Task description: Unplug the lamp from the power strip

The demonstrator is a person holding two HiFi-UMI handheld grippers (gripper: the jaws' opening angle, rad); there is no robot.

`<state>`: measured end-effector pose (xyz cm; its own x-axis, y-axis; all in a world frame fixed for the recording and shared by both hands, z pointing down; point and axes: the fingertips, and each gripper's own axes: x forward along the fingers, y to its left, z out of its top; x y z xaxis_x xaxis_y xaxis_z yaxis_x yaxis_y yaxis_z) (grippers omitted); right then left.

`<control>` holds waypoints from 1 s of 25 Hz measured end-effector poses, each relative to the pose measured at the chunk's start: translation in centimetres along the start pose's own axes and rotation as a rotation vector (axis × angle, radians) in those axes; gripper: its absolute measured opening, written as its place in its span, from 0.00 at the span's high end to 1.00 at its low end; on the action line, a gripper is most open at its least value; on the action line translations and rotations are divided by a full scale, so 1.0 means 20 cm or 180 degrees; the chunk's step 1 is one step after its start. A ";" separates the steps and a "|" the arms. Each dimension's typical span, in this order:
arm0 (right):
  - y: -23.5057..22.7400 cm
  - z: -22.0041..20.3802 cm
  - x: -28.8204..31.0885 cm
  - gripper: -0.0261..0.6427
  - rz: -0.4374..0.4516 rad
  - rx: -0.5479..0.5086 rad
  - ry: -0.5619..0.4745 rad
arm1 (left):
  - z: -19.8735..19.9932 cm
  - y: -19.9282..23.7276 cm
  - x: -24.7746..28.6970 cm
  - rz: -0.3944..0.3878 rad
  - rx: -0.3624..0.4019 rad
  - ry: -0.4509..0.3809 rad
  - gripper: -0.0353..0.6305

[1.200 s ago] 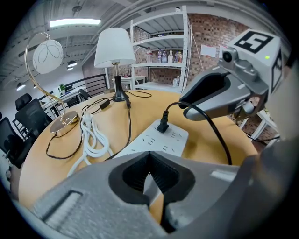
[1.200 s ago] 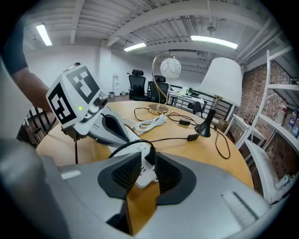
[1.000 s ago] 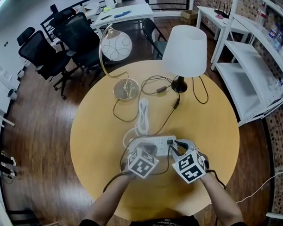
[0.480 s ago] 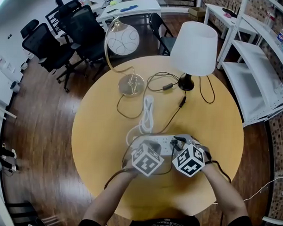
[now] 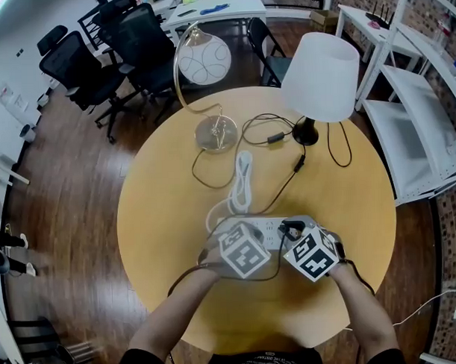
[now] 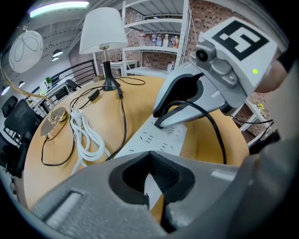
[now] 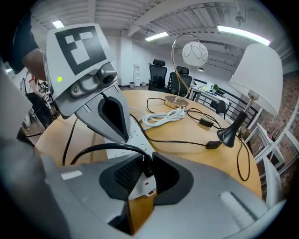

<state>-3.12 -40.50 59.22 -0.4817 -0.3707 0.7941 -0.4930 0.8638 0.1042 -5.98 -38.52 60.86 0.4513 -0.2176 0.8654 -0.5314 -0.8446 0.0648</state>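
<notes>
The white power strip (image 5: 271,230) lies on the round wooden table (image 5: 176,179), at the edge nearest the person, well short of the 2 lamps. The left gripper (image 6: 150,161) bears on its end, jaws together. The right gripper (image 7: 145,161) is closing, its pads against the black plug (image 7: 148,166), which is seated in the strip.

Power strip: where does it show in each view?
Head view: power strip, low centre.
Left gripper view: mid-frame, right of the coiled white cable.
Right gripper view: just left of centre, nearer than that cable.
Shared landmark: the white-shaded lamp, in all three.
</notes>
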 end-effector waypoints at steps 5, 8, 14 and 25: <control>0.01 0.00 -0.01 0.87 0.0031 0.0147 -0.0010 | 0.00 -0.01 0.01 0.0016 0.0107 0.0057 0.94; -0.04 0.12 -0.09 0.88 -0.0002 0.0314 -0.0317 | 0.00 0.00 0.01 -0.0012 0.0110 0.0078 0.94; -0.06 0.28 -0.18 0.88 -0.0120 0.0196 -0.0468 | -0.01 -0.01 0.01 -0.0013 0.0106 0.0106 0.94; -0.04 0.20 -0.27 0.88 -0.0305 0.0470 -0.0531 | 0.00 0.00 0.00 0.0093 0.0052 -0.0092 0.94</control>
<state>-2.98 -40.49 52.48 -0.5346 -0.5104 0.6735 -0.6369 0.7672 0.0759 -6.08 -38.57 60.83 0.4566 -0.2561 0.8520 -0.5329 -0.8456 0.0314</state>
